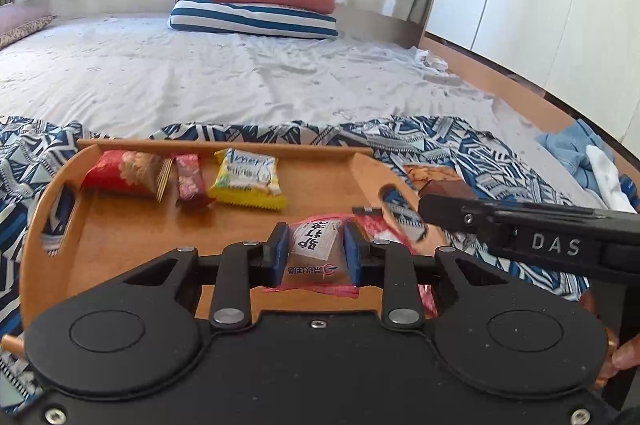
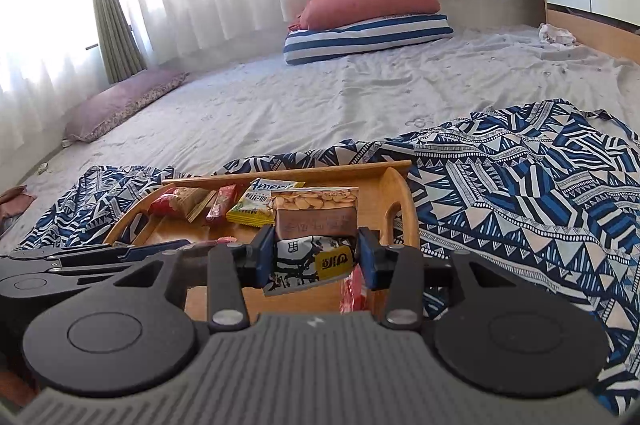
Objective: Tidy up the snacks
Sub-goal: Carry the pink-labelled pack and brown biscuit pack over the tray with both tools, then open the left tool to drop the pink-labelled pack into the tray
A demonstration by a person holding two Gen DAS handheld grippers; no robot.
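Left gripper [image 1: 316,252] clamped on a clear red-edged snack packet [image 1: 314,245], low over the wooden tray [image 1: 120,233] near its front rim. Right gripper [image 2: 316,257] clamped on a peanut packet [image 2: 314,213], over the tray's right end by the handle cutout. Along the tray's far rim: red biscuit pack [image 1: 120,173], small dark-red bar [image 1: 189,181], yellow pack [image 1: 250,179]. Bare wood mid-tray; patterned cloth [image 2: 520,185] beneath the tray, open bed [image 1: 200,81] beyond.

Right gripper [image 2: 316,257] clamps a peanut snack packet [image 2: 315,221] over a wooden tray's [image 2: 400,197] right edge. Red [image 2: 176,205], dark red [image 2: 222,205] and yellow [image 2: 250,207] snack packs line the tray's far edge.
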